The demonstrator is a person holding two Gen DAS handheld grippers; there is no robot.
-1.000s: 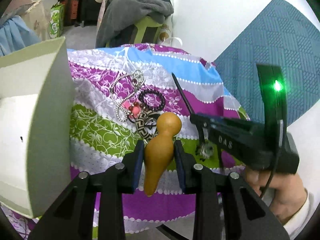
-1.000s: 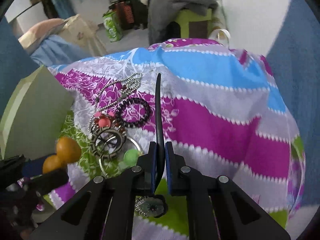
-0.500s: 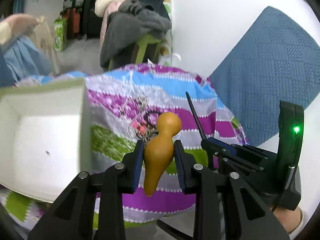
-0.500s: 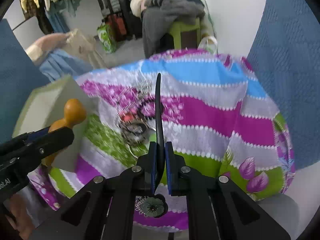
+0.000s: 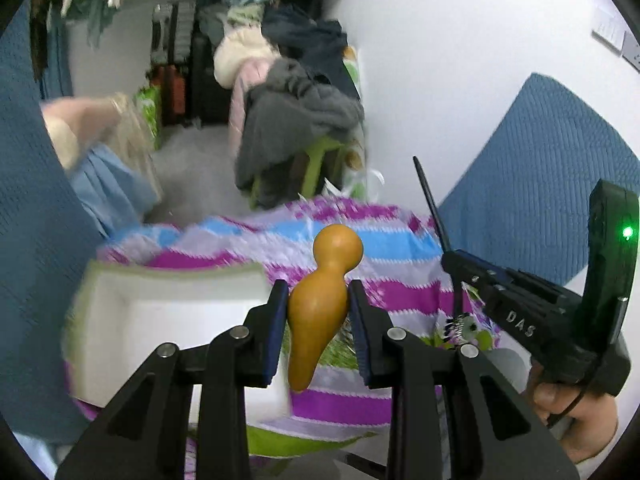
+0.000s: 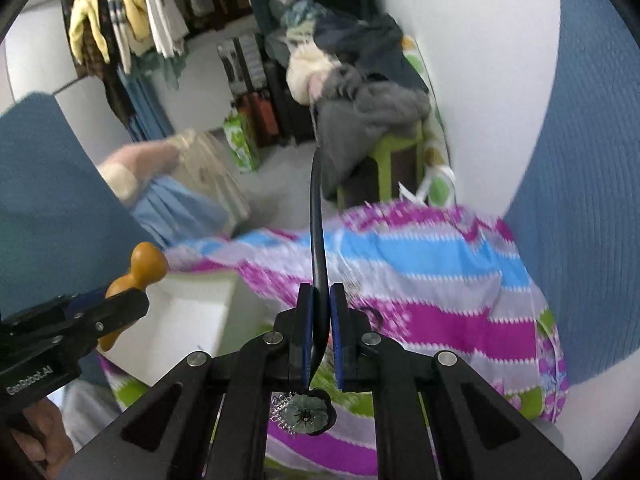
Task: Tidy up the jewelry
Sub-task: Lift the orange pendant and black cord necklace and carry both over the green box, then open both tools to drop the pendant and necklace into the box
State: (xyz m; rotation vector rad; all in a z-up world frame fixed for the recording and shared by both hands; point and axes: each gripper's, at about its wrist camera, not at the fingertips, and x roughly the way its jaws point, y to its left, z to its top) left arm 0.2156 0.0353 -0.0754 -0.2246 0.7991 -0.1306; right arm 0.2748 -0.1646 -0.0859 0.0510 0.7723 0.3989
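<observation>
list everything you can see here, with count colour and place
gourd ornament: 1, orange-brown, clamped in left tool
hair stick: 1, black, flower charm at its base, clamped in right tool
box: 1, white, open, on the cloth's left
cloth: 1, purple, blue, green stripes, covering the surface
stool: 1, green, piled with clothes, behind
hanging clothes: several, yellow and white, back left
left tool: black, shut on gourd
right tool: black, shut on stick
hand: 1, gripping right tool

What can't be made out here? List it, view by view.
- Left wrist view: pattern of the striped cloth and inside of the white box, smeared by motion blur.
- Right wrist view: lower end of the black hair stick, hidden between the jaws.
- Both views: loose jewelry on the cloth, lost in blur.
</observation>
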